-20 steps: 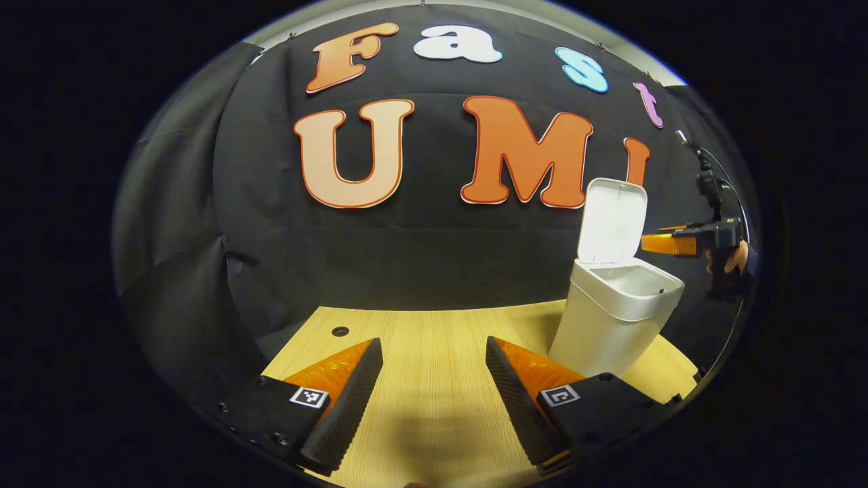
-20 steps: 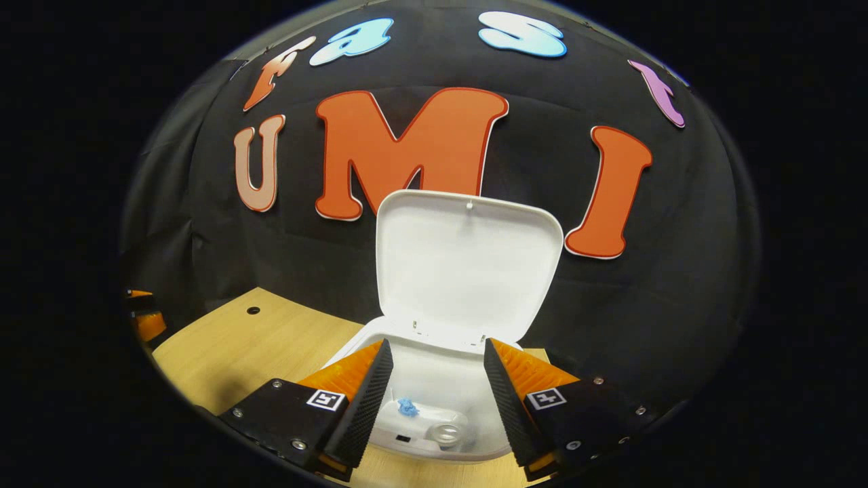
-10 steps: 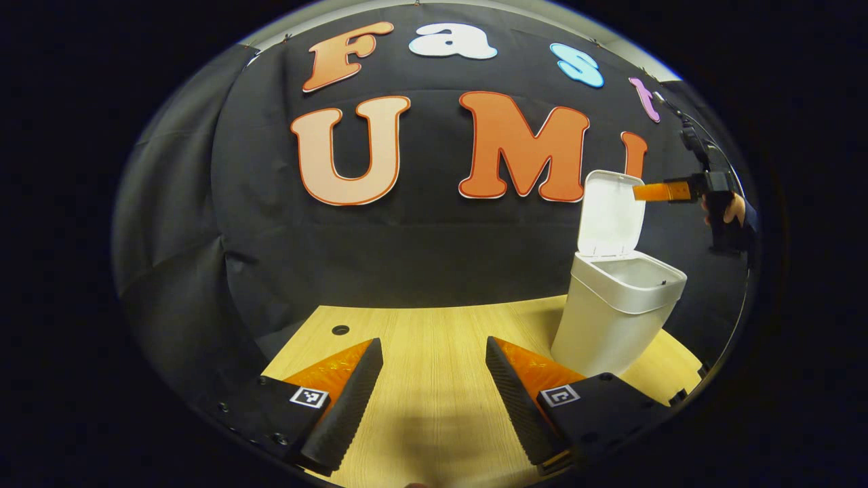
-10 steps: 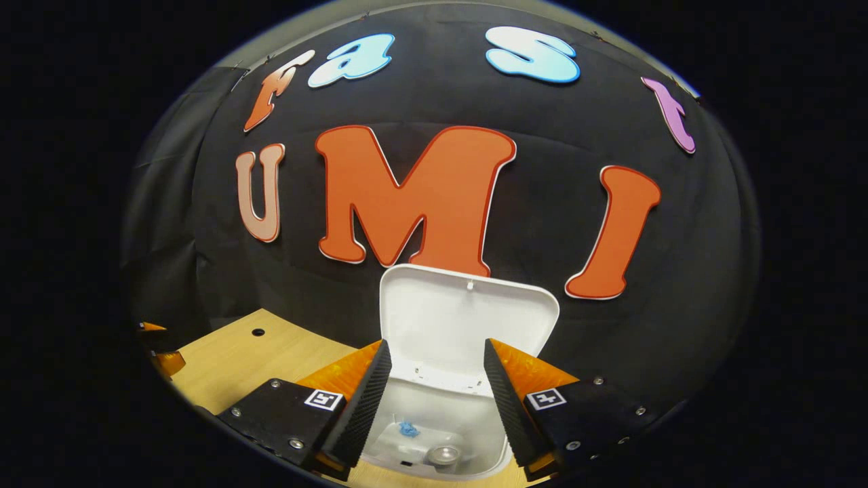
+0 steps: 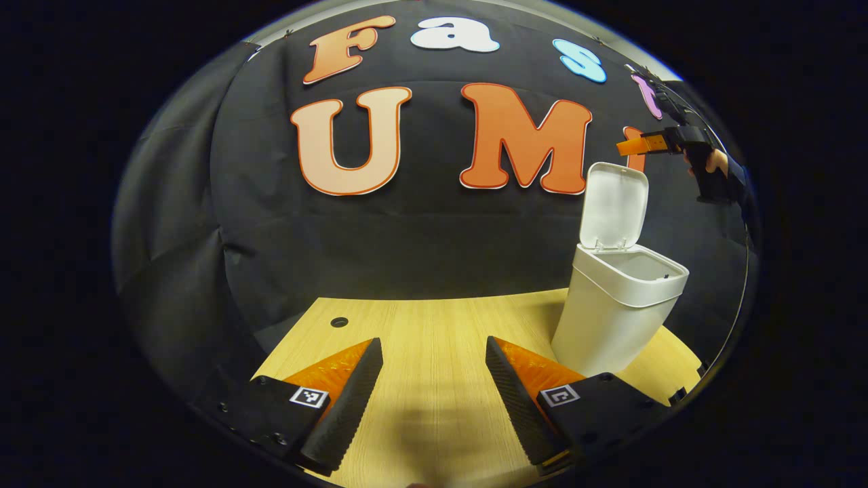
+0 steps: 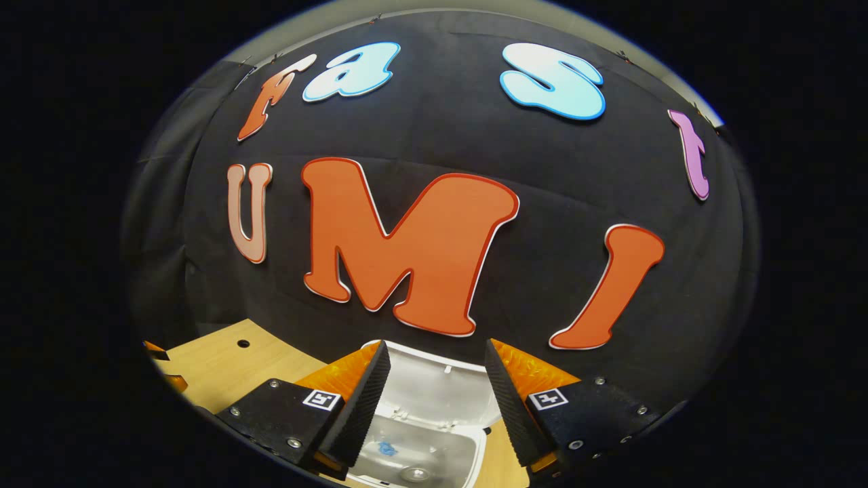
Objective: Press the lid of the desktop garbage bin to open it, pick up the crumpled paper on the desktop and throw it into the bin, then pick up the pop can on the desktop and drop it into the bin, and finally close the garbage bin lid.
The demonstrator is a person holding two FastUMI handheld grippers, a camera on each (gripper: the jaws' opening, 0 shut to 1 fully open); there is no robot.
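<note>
- We see the bin (image 5: 614,318) standing upright on the tabletop (image 5: 434,352), its lid (image 5: 612,205) raised behind the opening.
- Our left claw (image 5: 434,379) hovers low over the tabletop to the left of the bin, fingers spread wide with nothing between them.
- Our right claw (image 6: 434,400) hangs above the bin, fingers wide apart and empty, looking down past the lid (image 6: 441,386) into the opening.
- In the left gripper view, that right claw (image 5: 634,144) sits just above the lid's top edge, held by a hand (image 5: 712,163).
- Inside the bin (image 6: 468,444) we make out a small blue scrap of paper (image 6: 386,448) and the round end of a can (image 6: 413,473) at the bottom.
</note>
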